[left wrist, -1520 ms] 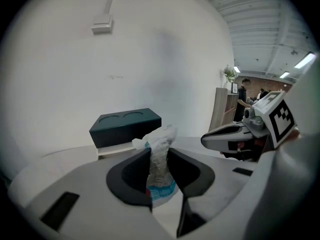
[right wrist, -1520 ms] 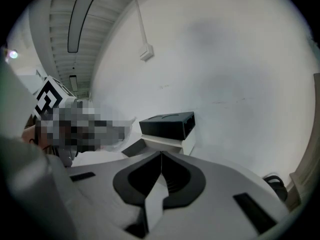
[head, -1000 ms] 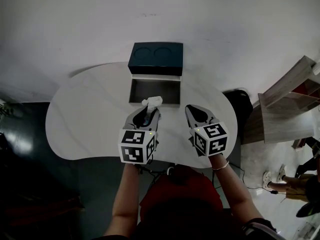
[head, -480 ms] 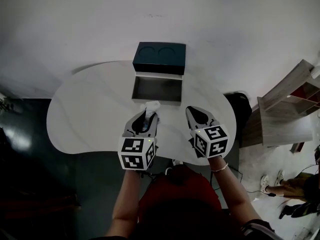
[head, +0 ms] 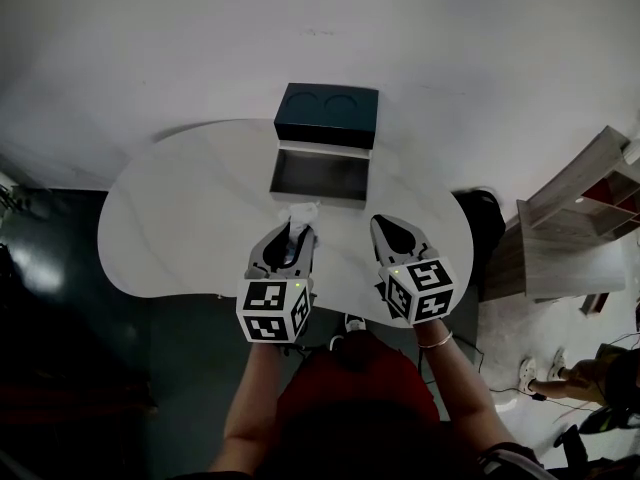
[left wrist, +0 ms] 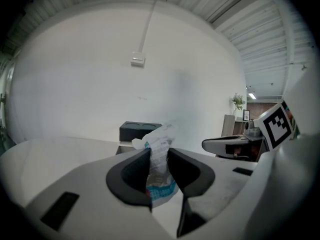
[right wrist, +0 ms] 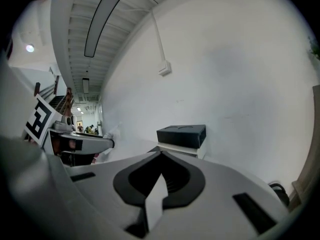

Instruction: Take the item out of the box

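An open box (head: 318,197) stands at the far side of the white table (head: 190,208), its dark lid (head: 327,116) propped up behind it. The tray looks dark and empty inside. My left gripper (head: 297,230) is shut on a crumpled white packet (head: 301,212) with blue print, held just in front of the box. In the left gripper view the packet (left wrist: 160,144) stands upright, pinched by the left gripper (left wrist: 159,156), with the box (left wrist: 140,130) behind it. My right gripper (head: 386,222) hovers to the right of it, shut with nothing in it. The right gripper view shows this right gripper (right wrist: 161,156) and the box (right wrist: 181,133).
The table edge curves close to the person's body. A dark object (head: 482,218) sits on the floor at the table's right end. Wooden shelving (head: 585,203) stands further right, and a person's feet (head: 545,373) show at the lower right.
My left gripper has drawn the packet slightly back from the box toward the person. The right gripper has hardly moved. The head camera has shifted a little.
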`<state>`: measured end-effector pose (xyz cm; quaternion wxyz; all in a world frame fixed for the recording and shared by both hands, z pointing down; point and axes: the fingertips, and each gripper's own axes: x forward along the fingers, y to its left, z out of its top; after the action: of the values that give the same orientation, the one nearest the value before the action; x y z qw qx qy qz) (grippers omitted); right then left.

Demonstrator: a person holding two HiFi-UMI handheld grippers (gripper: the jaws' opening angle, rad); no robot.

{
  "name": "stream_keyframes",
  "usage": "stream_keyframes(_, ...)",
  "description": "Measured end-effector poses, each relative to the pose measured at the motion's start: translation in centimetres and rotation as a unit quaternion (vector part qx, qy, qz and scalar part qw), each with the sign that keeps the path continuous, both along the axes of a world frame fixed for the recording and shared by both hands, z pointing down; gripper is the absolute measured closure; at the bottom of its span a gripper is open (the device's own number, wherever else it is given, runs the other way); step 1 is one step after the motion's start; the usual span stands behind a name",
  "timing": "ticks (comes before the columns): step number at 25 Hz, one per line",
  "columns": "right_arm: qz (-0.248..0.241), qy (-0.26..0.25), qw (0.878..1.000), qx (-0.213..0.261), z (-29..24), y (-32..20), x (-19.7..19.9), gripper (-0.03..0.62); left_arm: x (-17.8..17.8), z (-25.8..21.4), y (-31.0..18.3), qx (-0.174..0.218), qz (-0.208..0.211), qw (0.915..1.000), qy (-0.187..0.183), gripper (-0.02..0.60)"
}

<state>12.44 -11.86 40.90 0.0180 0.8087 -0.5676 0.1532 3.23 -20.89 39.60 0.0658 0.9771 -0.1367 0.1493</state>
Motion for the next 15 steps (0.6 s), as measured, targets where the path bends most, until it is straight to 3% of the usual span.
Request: stream_keyframes(15, -0.002, 0.026, 1.000, 0.013, -1.2, -0.1, -2.0, 0.579, -1.5, -0.1, -0.1, -0.001, -0.006, 0.9999, 0.009, 0.459)
